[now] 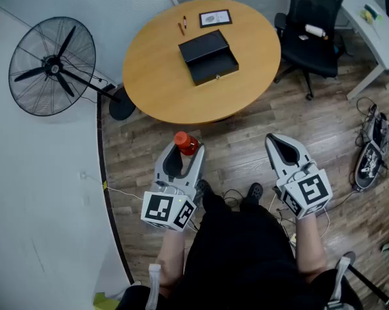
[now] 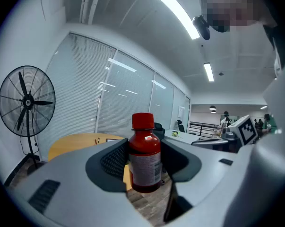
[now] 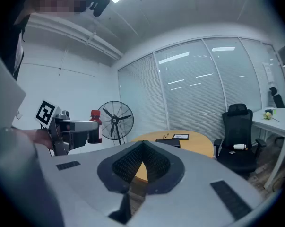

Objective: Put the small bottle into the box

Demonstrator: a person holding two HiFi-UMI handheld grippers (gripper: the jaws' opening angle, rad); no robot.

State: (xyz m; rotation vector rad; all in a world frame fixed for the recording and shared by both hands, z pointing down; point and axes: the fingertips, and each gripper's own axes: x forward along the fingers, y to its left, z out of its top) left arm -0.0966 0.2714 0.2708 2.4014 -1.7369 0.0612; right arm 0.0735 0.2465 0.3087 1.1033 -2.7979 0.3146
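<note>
The small bottle point(image 1: 186, 143) is dark red with a red cap and a white label. It stands upright between the jaws of my left gripper point(image 1: 184, 147), which is shut on its body point(image 2: 144, 157). I hold it over the wooden floor, short of the round wooden table point(image 1: 155, 76). The black box point(image 1: 208, 57) lies open on the table's middle, well ahead of both grippers. My right gripper point(image 1: 275, 141) hangs at the same distance on the right, shut and empty, its tips meeting point(image 3: 143, 144). In the right gripper view the bottle point(image 3: 96, 126) and the box point(image 3: 168, 143) both show.
A standing fan point(image 1: 51, 66) is at the table's left with its base near the table's edge. A black office chair point(image 1: 310, 34) and a white desk point(image 1: 381, 31) are at the right. A framed card point(image 1: 215, 18) and pens point(image 1: 182, 24) lie behind the box. Cables and shoes point(image 1: 373, 148) lie on the floor.
</note>
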